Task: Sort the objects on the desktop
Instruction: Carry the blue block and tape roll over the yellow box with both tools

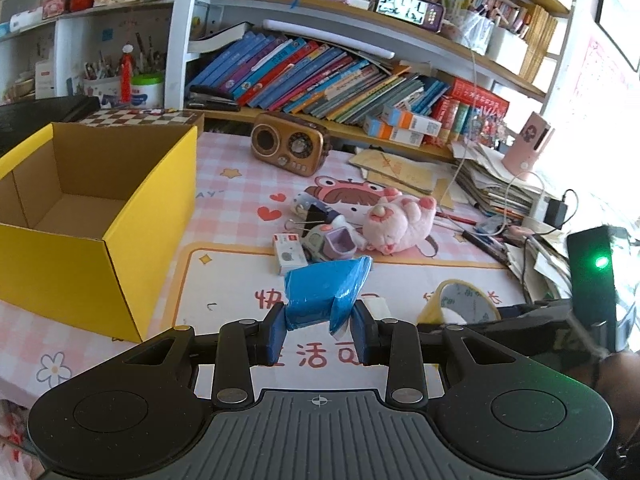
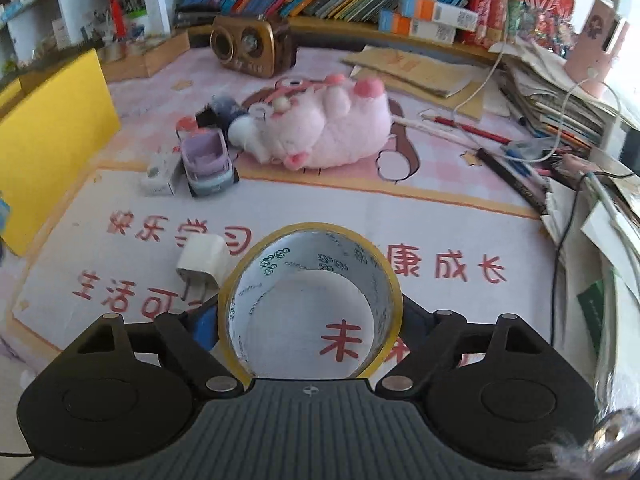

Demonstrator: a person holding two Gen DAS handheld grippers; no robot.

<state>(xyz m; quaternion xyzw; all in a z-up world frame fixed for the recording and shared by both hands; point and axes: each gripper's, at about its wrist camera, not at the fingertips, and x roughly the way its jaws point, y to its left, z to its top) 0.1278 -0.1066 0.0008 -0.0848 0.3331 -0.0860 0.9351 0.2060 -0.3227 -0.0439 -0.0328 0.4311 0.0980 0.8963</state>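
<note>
My left gripper (image 1: 319,322) is shut on a blue plastic packet (image 1: 325,291) and holds it above the desk mat, right of the open yellow box (image 1: 100,216). My right gripper (image 2: 310,320) is shut on a roll of clear tape (image 2: 310,296), held just above the mat; the roll also shows in the left wrist view (image 1: 460,304). On the mat lie a white charger plug (image 2: 202,262), a purple toy car (image 2: 208,162), a small white box (image 2: 160,174), a black binder clip (image 1: 316,214) and a pink plush pig (image 2: 324,128).
A brown retro radio (image 1: 288,144) stands at the back of the desk. Stacked papers, cables and pens (image 2: 560,128) crowd the right side. Bookshelves (image 1: 320,76) run along the back. A pink cup (image 1: 528,148) stands far right.
</note>
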